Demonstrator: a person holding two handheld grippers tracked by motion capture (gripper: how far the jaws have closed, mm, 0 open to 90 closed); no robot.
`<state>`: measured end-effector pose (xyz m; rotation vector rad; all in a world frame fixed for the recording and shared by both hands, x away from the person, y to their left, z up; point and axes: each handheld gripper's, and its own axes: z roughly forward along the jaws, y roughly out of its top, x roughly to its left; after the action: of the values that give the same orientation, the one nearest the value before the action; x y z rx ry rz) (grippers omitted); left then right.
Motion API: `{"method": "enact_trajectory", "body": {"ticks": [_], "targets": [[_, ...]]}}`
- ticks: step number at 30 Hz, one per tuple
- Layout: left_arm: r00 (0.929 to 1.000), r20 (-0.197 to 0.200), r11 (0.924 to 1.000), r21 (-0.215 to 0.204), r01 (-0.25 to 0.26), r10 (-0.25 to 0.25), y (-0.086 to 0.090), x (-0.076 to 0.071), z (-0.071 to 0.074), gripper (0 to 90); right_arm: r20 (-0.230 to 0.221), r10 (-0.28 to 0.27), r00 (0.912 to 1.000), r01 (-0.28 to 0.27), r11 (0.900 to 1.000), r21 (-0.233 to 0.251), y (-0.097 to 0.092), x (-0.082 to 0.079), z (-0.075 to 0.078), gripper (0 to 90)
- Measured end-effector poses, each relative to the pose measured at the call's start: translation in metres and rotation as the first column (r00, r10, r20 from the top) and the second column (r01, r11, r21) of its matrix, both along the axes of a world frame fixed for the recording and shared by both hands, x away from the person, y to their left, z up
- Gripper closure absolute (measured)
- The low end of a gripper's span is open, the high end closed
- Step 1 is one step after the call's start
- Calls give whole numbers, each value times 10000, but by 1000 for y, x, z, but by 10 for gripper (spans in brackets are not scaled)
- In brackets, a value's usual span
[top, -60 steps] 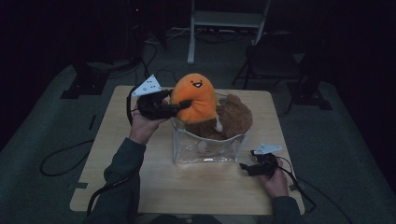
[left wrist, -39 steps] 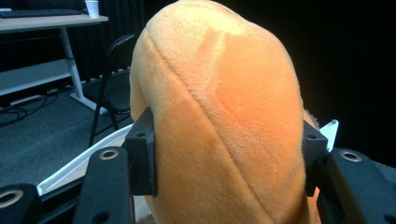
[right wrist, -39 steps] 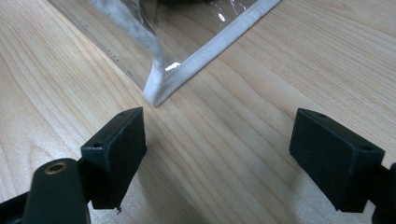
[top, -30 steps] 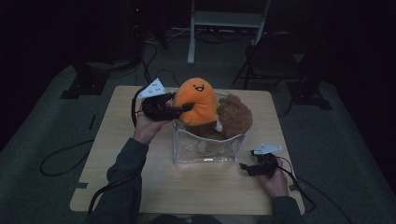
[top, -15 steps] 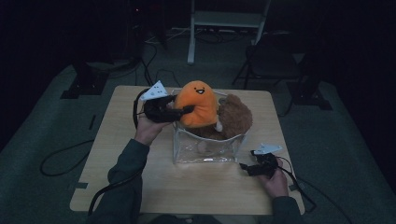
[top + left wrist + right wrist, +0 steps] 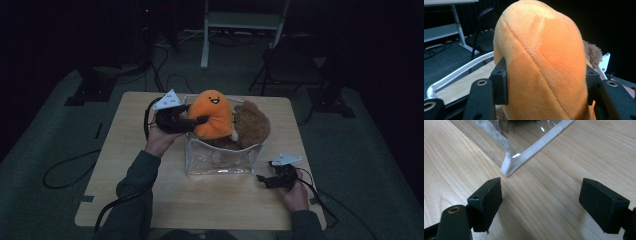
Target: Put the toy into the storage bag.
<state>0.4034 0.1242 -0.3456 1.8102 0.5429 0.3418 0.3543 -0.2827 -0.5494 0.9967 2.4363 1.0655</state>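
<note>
An orange plush toy [image 6: 212, 116] with a smiling face stands upright at the top of a clear plastic bag [image 6: 220, 159] with white trim. My left gripper [image 6: 196, 120] is shut on the toy from the left; in the left gripper view both pads press into the orange plush toy [image 6: 544, 65]. A brown furry plush [image 6: 252, 126] lies in the bag at the orange toy's right, and its fur [image 6: 593, 53] peeks out behind. My right gripper [image 6: 264, 179] rests open on the table by the bag's front right corner [image 6: 507, 171], with nothing between its fingers.
The wooden table [image 6: 125, 150] has bare room left of and in front of the bag. Cables trail from both grippers off the table's edges. A black folding chair [image 6: 285, 65] and a white stand [image 6: 240, 20] are on the floor beyond the table.
My left gripper has carried the orange toy a little to the right and turned it, so it sits more upright over the bag. The right gripper has stayed put.
</note>
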Motion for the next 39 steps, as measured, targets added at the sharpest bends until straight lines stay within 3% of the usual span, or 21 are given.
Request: {"method": "enact_trajectory", "body": {"ticks": [22, 39], "targets": [[10000, -21, 9989, 470, -89, 91, -5, 0, -12, 417, 11, 9, 10000, -9, 10000, 1, 0, 0, 0, 179], [9996, 136, 9936, 1104, -258, 244, -10, -4, -18, 407, -2, 6, 10000, -6, 10000, 6, 0, 0, 0, 179]]}}
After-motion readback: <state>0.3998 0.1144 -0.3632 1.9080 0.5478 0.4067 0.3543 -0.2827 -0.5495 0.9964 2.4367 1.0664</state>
